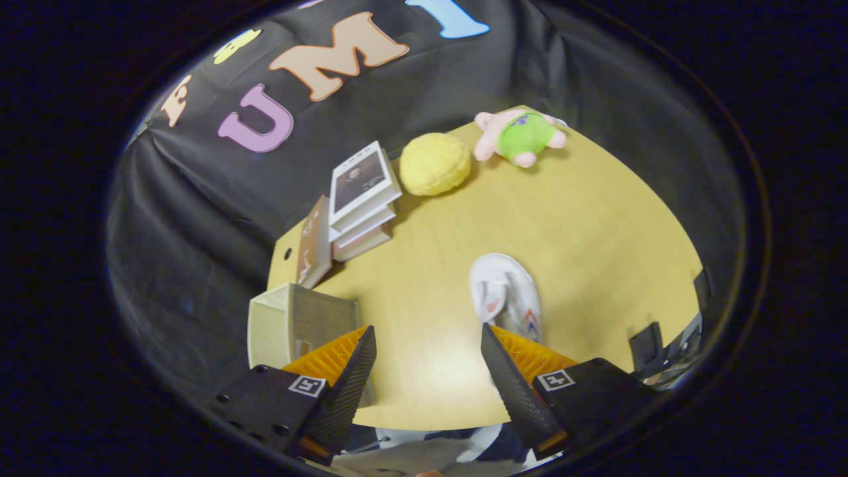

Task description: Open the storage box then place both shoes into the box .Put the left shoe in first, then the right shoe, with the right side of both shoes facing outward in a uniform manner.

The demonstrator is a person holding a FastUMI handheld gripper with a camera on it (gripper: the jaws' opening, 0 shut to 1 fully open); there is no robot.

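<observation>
Shoe [507,295], white with coloured marks on its side, lying on the bench [596,218] just ahead of the right finger of the tool [428,371], partly hidden behind that finger's tip. Long axis running from near to far, roughly along the line of the fingers; rounded end pointing far, probably the toe, though hard to tell at this size. Only one shoe to be made out here; whether left or right, cannot tell.

Storage box [291,324], pale and open-sided, standing near the left edge of the bench, just beyond the left finger, well apart from the shoe. Whether fully opened, not clear from this angle.

Tool fingers spread wide apart, gripping nothing, bare bench between them.

Step in hand, by judgement: going for the shoe. Best done by shifting right to centre the shoe between the fingers, dropping low, then closing across its narrow width near the middle or heel collar, not along its length. Worth confirming which shoe it is before lifting, since left goes in first.

Far side: stacked books [361,195], a yellow knitted ball [435,163], a pink and green plush toy [523,136], all clear of the path.
</observation>
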